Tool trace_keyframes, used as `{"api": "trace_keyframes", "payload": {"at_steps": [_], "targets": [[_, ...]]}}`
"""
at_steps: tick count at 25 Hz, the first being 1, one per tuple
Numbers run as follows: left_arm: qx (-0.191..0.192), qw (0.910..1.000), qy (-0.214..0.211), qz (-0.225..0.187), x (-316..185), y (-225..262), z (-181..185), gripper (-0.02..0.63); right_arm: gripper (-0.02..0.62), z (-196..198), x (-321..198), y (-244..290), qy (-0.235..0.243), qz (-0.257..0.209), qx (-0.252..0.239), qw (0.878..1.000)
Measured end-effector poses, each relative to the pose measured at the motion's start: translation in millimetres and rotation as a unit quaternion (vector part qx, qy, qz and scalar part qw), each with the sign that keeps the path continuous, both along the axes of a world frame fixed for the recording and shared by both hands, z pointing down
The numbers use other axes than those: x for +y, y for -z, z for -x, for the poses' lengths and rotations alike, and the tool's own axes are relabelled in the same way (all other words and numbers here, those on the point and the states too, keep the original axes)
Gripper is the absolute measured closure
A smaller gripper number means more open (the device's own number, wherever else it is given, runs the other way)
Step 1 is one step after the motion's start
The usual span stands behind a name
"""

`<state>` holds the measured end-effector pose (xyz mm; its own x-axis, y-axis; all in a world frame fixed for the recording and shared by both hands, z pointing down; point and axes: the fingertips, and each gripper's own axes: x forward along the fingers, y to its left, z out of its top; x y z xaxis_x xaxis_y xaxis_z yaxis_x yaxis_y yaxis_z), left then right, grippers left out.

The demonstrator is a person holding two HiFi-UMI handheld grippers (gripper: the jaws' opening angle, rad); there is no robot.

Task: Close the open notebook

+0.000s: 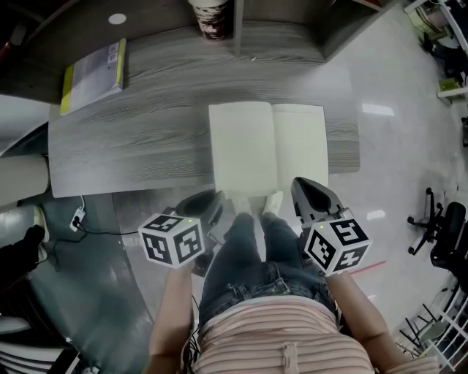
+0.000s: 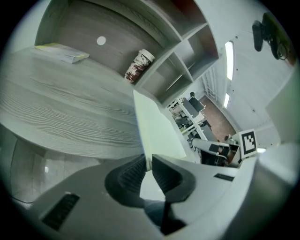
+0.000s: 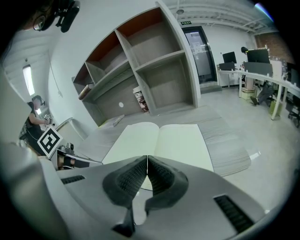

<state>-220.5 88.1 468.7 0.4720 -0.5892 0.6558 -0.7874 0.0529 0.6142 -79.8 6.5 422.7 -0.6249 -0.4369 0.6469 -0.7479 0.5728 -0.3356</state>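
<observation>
Open notebook point(image 1: 267, 150) lies at the front edge of the worktop point(image 1: 146, 139), right of centre, pages up. The left gripper point(image 1: 218, 204) sits at its near left corner, fingers pinching the left-hand leaf, which shows edge-on between the pads. The right gripper point(image 1: 307, 191) sits at the near right corner, fingers pressed together on nothing. A paper cup point(image 1: 210, 16) stands at the back edge.

I wear a pink striped top point(image 1: 292, 340) and blue jeans point(image 1: 245, 256); my left gripper point(image 2: 146, 161) and right gripper point(image 3: 147, 161) are grey, with black-and-white marker cubes point(image 1: 173, 239) and ribbed dark pads point(image 3: 129, 180).
</observation>
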Motion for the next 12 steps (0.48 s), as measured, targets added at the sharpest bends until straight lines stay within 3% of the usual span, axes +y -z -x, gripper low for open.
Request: {"api": "trace_keyframes", "payload": {"at_steps": [12], "targets": [[-0.039, 0.9991, 0.009, -0.016, -3.5, 27.8, -10.8, 0.56, 0.586, -16.1, 2.6, 7.4, 0.019, -0.005, -0.011, 1.0]]}}
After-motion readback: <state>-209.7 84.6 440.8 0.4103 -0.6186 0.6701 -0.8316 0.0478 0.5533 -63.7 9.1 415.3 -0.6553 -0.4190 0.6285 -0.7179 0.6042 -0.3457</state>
